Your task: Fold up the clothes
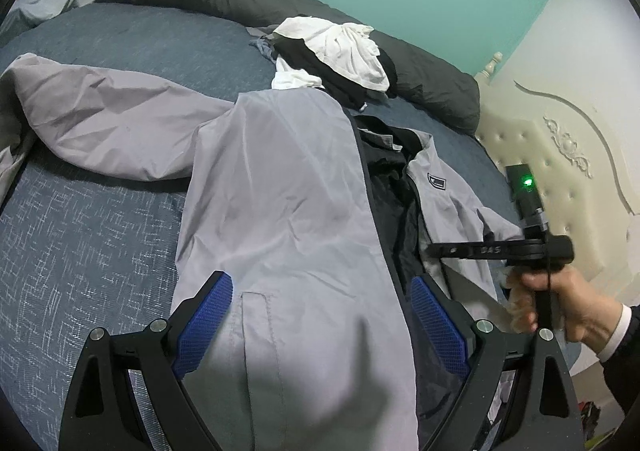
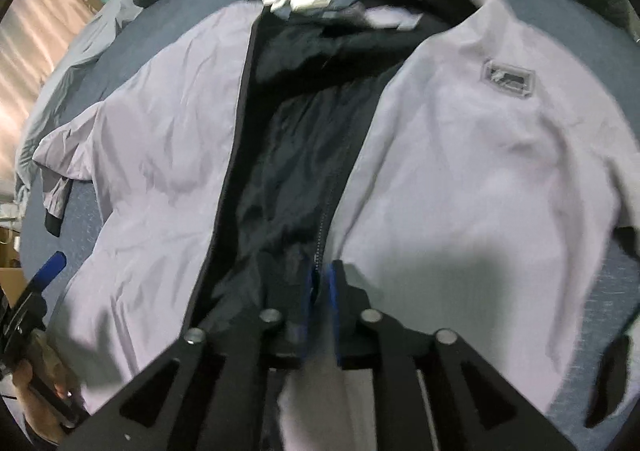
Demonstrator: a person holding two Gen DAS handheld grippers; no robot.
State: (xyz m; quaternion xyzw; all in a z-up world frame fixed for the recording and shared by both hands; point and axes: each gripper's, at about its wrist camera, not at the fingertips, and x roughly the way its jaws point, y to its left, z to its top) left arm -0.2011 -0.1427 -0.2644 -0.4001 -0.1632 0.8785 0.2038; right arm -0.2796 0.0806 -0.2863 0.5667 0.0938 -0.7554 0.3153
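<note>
Fingers [image 2: 306, 287] beside zipper [image 2: 318, 247] — right view only

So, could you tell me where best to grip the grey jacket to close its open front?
Probably the zipper edge of the badge-side panel of the grey jacket, low near the hem. That edge lies flat and exposed beside the dark lining, so come from above, jaws straddling it.

Gripper arm lettering: pale raised letters on the black right gripper [image 1: 500, 251] at the right, too faint to read for sure.
Chest badge [image 2: 507, 78]: dark patch on the grey jacket [image 2: 460, 171], print too blurred to read.
</note>
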